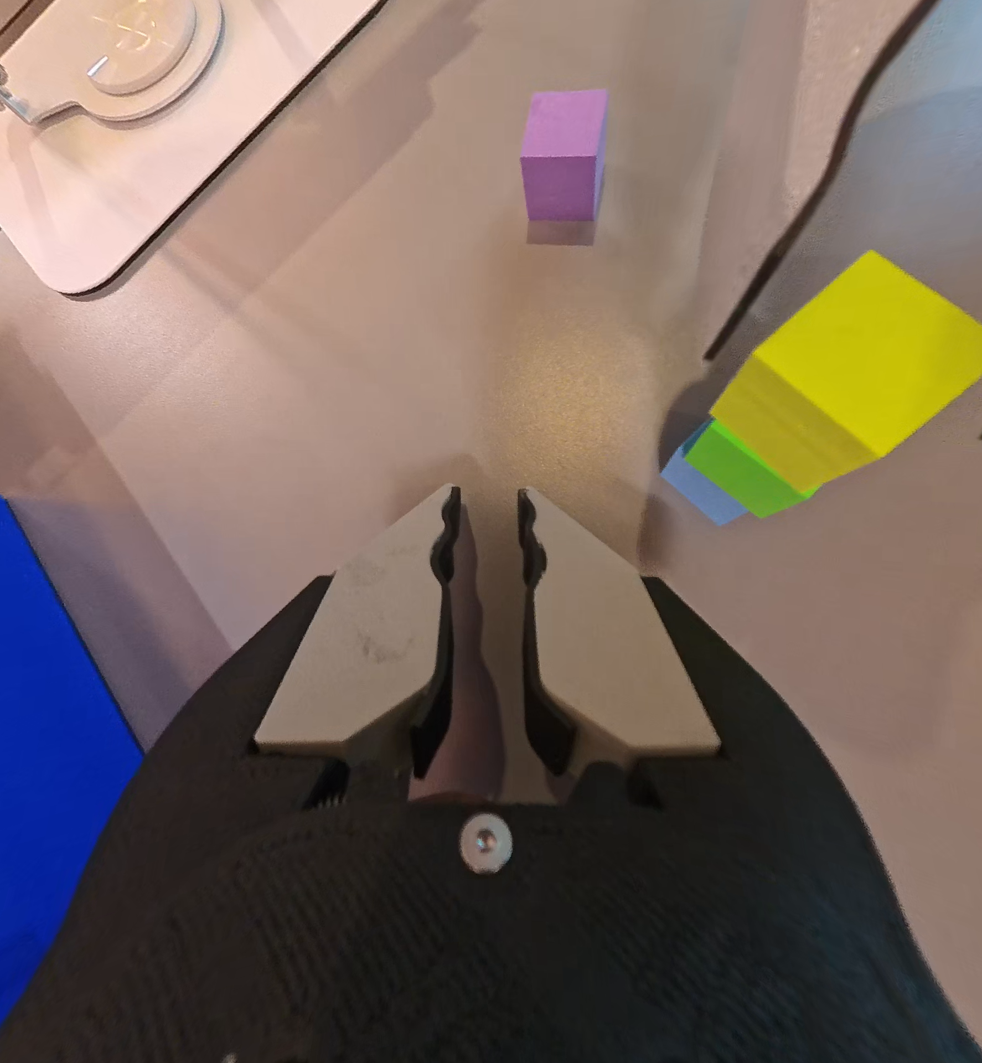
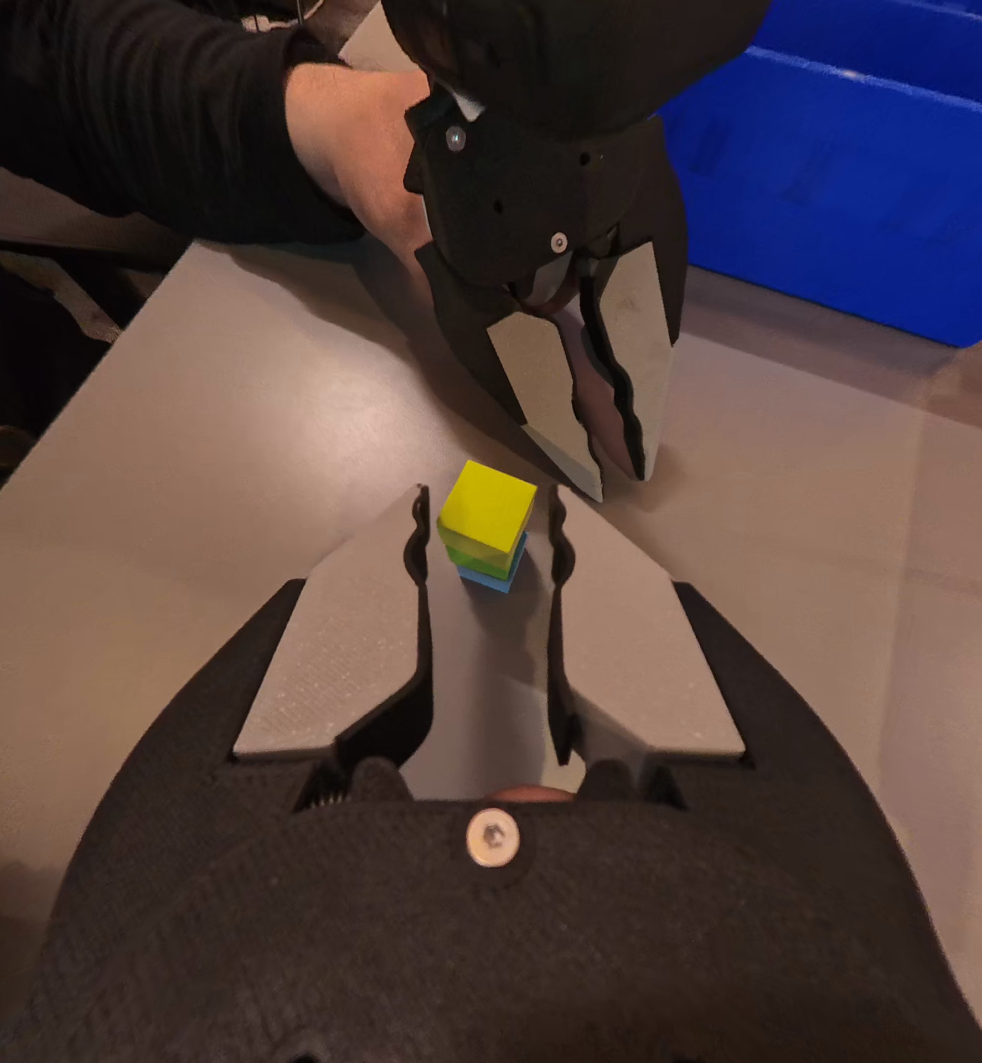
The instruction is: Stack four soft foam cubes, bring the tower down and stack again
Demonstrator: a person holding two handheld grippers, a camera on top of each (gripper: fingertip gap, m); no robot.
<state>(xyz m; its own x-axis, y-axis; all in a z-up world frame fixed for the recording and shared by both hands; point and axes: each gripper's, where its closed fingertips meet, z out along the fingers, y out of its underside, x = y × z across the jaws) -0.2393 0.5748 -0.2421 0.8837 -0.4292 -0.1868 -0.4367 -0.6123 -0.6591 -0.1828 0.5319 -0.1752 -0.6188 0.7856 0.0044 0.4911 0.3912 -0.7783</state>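
Note:
A tower of three foam cubes stands on the grey table (image 2: 189,460): a yellow cube (image 2: 486,509) on a green cube (image 2: 465,555) on a light blue cube (image 2: 486,580). My right gripper (image 2: 487,489) is open and hangs over the tower. The yellow cube stands between its fingers with a gap on each side. My left gripper (image 1: 488,492) is open by a narrow gap with nothing between its pads. Its tips (image 2: 620,483) hover just right of the tower. A purple cube (image 1: 563,155) sits alone on the table beyond the left gripper. The tower also shows in the left wrist view (image 1: 857,368) at the right.
A blue bin (image 2: 857,172) stands at the back right of the table and shows at the left edge of the left wrist view (image 1: 28,690). A white board with a round clear disc (image 1: 132,115) lies at the far left. A person's hand and black sleeve (image 2: 189,115) hold the left gripper. The gap from one gripper's tips to the other's is roughly 10 cm.

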